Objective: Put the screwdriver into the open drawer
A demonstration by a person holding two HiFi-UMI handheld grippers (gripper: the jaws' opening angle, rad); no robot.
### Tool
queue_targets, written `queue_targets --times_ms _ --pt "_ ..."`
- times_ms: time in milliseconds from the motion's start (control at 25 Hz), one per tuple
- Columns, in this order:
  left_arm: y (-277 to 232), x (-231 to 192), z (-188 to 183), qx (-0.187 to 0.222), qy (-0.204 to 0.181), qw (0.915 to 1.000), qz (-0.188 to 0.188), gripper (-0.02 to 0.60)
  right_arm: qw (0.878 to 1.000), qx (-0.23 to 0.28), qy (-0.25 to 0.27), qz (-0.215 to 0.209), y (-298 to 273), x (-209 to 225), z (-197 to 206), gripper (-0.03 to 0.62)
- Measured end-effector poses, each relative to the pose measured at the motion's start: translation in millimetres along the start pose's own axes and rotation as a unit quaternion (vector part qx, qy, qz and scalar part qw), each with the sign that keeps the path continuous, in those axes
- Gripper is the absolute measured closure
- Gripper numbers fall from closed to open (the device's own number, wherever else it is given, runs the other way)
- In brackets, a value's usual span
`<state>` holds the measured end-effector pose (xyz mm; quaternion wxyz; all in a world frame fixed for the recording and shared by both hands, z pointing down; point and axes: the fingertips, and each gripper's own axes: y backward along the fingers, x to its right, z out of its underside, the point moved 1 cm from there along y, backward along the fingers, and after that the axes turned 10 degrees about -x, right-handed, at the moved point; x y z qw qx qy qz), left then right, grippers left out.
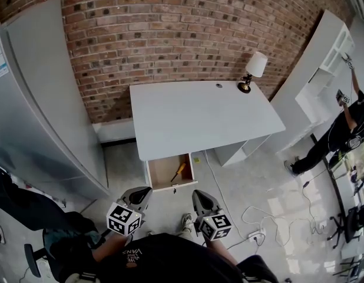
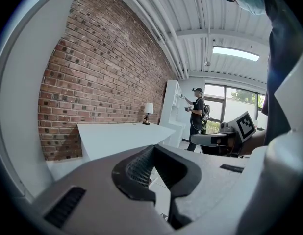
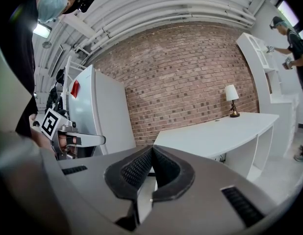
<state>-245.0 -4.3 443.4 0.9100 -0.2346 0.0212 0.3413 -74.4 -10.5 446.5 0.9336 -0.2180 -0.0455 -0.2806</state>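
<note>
Screwdriver (image 1: pixel 179 171): lies in the open drawer (image 1: pixel 172 187) under the tabletop (image 1: pixel 199 122), ahead of me, its long axis running diagonally.
Left tongs (image 1: pixel 145 191): pressed together, empty.
Right tongs (image 1: pixel 199 194): pressed together, empty; I judge these slightly nearer.

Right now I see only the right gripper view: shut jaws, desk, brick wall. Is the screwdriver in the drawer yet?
Observer: Yes. The head view shows the screwdriver lying inside the open drawer, pulled out from under the desk.
Operator: Is the left gripper holding anything?
Observer: No. The left gripper has its jaws together on nothing.
Operator: Are the grippers near the drawer?
Observer: No. It and the right gripper are held short of the drawer, not touching it.
</note>
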Motion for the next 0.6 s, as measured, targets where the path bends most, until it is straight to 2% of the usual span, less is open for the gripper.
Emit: queue_targets --times_ms 160,600 --pt "-2.9 1.3 -4.4 0.003 -0.001 1.0 0.0 0.574 1.0 0.005 -0.019 -0.007 -0.3 -1.0 -1.1 0.599" --pt "-10.0 3.9 -5.9 0.01 0.002 0.9999 -0.002 0.574 1.0 0.004 -0.009 0.013 2.8 14.5 7.2 0.599"
